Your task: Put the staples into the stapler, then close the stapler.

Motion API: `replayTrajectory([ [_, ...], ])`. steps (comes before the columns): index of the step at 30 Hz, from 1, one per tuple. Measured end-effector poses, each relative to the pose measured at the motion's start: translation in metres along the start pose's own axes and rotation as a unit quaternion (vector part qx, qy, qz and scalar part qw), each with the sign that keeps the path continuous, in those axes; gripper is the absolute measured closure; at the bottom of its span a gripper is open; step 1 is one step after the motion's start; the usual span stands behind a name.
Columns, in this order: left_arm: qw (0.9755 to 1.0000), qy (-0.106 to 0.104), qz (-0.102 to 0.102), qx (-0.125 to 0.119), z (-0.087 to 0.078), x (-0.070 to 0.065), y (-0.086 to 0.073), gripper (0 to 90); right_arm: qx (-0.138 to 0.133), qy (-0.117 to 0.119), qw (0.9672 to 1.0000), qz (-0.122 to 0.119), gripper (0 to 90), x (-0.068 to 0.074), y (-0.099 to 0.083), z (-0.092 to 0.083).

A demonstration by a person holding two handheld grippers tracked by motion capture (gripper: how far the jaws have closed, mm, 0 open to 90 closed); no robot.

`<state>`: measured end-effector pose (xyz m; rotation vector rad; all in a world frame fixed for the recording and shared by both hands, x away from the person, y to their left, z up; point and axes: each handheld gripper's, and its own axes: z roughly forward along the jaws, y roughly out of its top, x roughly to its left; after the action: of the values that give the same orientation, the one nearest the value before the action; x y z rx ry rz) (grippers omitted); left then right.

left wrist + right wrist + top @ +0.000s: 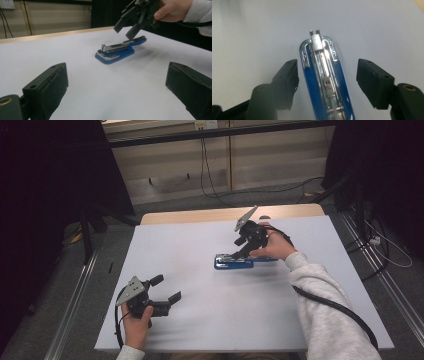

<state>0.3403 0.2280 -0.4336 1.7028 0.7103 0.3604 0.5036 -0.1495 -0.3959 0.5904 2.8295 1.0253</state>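
The left claw [167, 288] rests low at the near left of the bench [200, 245], well apart from the blue stapler [233, 262] and nearer the person than it; a hand [136, 325] grips its black body, a grey three-cornered plate sits on top, and a black cable loops back from it; its jaws are spread wide with nothing between them; in the left gripper view the two jaws [117, 92] are blocky matte black slabs with soft-looking dark pads, the bare bench between them. The bench top is smooth, pale and matte, with a strip of light wood along its far edge [200, 215]. The stapler lies flat on the bench right of centre, long and narrow, its base glossy blue with a rounded end and a bright metal plate; in the left gripper view the stapler [117, 51] shows its upper arm lifted a little off the base; in the right gripper view the stapler [324, 80] shows a shiny metal channel running down its blue length. The right claw [244, 247], held by the right hand [274, 245] in a pale fleecy sleeve, tilts down over the stapler's right half; its jaws are spread and stand either side of the stapler in the right gripper view [327, 85], apart from it.
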Motion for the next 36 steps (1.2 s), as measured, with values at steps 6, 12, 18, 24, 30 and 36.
replayTrajectory([
  [6, 0.9996, -0.017, -0.003, 0.020, 0.020, -0.001, 0.006, 4.2, -0.005, -0.030, 0.9990, 0.031, 25.5, 0.002, -0.027, -0.019],
  [12, 0.9980, -0.020, -0.030, 0.051, 0.039, 0.002, 0.007, 4.3, 0.003, -0.058, 0.9972, 0.046, 24.8, 0.005, -0.045, -0.029],
  [18, 0.9968, -0.025, -0.040, 0.064, 0.062, 0.008, 0.013, 6.1, -0.012, -0.080, 0.9946, 0.066, 29.7, 0.013, -0.069, -0.045],
  [24, 0.9945, -0.017, -0.040, 0.096, 0.086, 0.013, 0.020, 10.0, -0.022, -0.105, 0.9908, 0.082, 40.7, 0.019, -0.090, -0.060],
  [30, 0.9938, 0.001, -0.048, 0.100, 0.106, 0.021, 0.022, 26.8, -0.026, -0.129, 0.9863, 0.099, 49.5, 0.024, -0.113, -0.073],
  [36, 0.9925, 0.020, -0.034, 0.116, 0.124, 0.023, 0.019, 40.8, -0.027, -0.143, 0.9825, 0.117, 53.6, 0.024, -0.132, -0.079],
])
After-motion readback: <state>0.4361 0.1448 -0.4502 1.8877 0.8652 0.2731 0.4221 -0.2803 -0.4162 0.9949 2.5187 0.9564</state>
